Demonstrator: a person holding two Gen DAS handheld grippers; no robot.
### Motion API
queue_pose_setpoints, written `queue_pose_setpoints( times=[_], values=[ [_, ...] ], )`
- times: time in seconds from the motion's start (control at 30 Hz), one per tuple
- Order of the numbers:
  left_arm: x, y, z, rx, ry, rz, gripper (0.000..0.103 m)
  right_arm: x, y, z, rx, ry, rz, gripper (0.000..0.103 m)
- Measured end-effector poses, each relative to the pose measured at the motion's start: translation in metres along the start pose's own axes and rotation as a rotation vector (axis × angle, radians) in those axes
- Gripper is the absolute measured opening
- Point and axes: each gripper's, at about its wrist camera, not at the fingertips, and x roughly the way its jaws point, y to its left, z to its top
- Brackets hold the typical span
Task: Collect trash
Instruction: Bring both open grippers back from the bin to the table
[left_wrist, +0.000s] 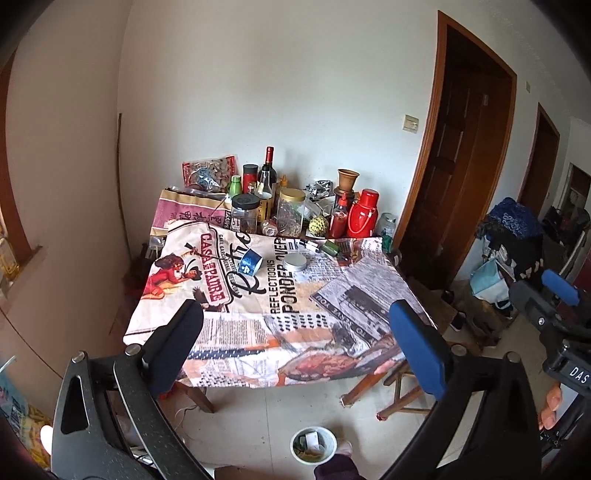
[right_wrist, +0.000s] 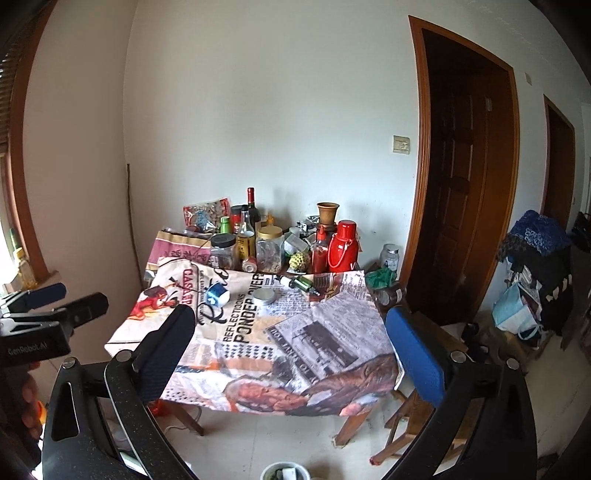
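A blue can (left_wrist: 249, 261) (right_wrist: 218, 294), a round silver tin (left_wrist: 294, 261) (right_wrist: 264, 296) and a green bottle lying on its side (left_wrist: 330, 247) (right_wrist: 303, 283) sit on the printed tablecloth (left_wrist: 295, 321) (right_wrist: 258, 350). A white bin (left_wrist: 313, 444) (right_wrist: 284, 472) with scraps in it stands on the floor before the table. My left gripper (left_wrist: 295, 321) is open and empty above the table's near edge. My right gripper (right_wrist: 290, 325) is open and empty too, held beside it.
Jars, bottles, a red thermos (left_wrist: 362, 213) (right_wrist: 343, 246) and bags crowd the table's back by the wall. A wooden folding stool (left_wrist: 402, 384) (right_wrist: 413, 417) stands at the right. Bags are piled (right_wrist: 532, 273) by the doors.
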Motion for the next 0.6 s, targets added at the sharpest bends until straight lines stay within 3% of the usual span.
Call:
queue_pose_setpoints(
  times=[0.3,0.6],
  values=[
    [0.079,-0.035,0.048,0.022,-0.004,0.079,0.101,0.064,-0.039,0.039,-0.082,0.004,0.044,0.103],
    [0.152,-0.062,0.087,-0.042,0.005,0.15,0.101,0.142,-0.067,0.061,-0.177,0.118,0.152,0.103]
  ],
)
